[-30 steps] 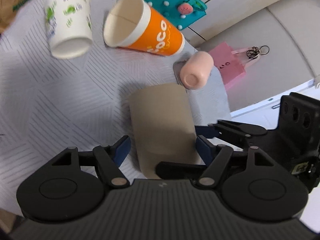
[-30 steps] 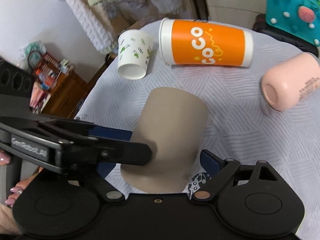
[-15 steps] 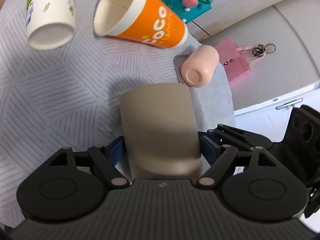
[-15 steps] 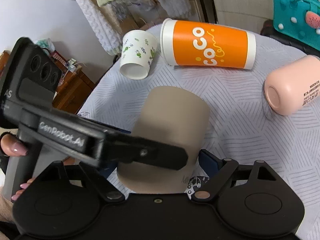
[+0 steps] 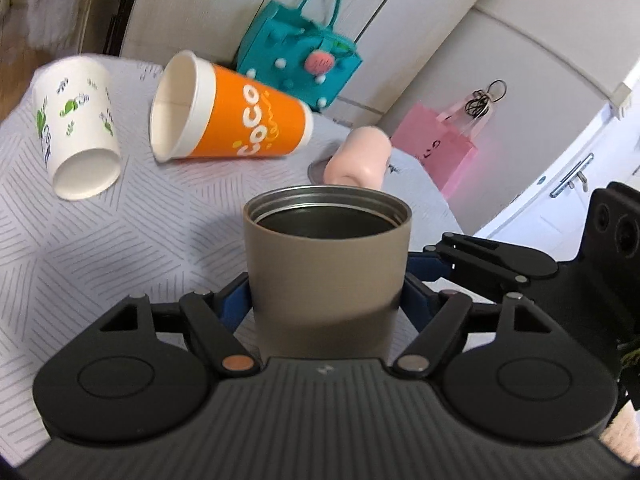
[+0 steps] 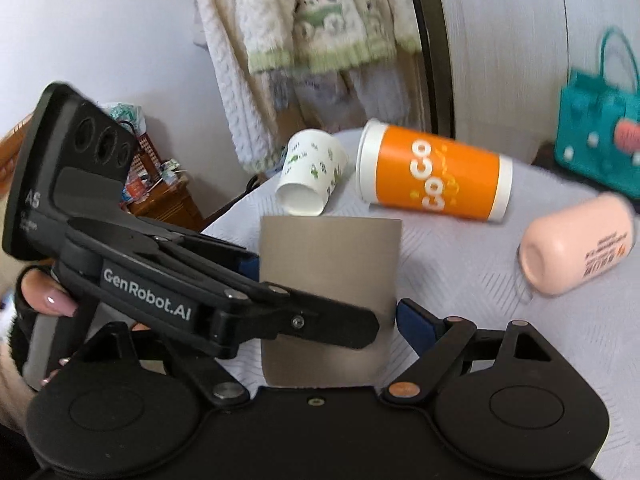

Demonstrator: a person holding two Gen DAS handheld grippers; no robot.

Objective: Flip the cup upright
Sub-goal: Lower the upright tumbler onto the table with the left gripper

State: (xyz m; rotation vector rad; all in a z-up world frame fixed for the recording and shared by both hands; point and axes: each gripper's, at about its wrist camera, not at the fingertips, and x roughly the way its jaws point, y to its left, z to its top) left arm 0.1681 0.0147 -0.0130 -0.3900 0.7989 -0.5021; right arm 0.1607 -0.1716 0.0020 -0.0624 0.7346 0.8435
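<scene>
A taupe metal cup (image 5: 326,268) stands upright with its open mouth up, between the blue pads of both grippers. My left gripper (image 5: 326,300) is shut on its lower body. My right gripper (image 6: 324,312) grips the same cup (image 6: 330,272) from the other side, and the left gripper's arm crosses in front of it there. An orange "CoCo" paper cup (image 5: 228,110) lies on its side, as do a white leaf-print paper cup (image 5: 78,124) and a small pink cup (image 5: 358,158).
The round table wears a grey patterned cloth (image 5: 100,248). A teal felt bag (image 5: 298,60) and a pink paper bag (image 5: 440,148) stand behind the table. A knitted towel (image 6: 304,36) hangs at the back. The table edge runs close on the right.
Both grippers have rotated together with the taupe cup: it lay tilted with its base toward the cameras, and now it is upright with its open mouth showing.
</scene>
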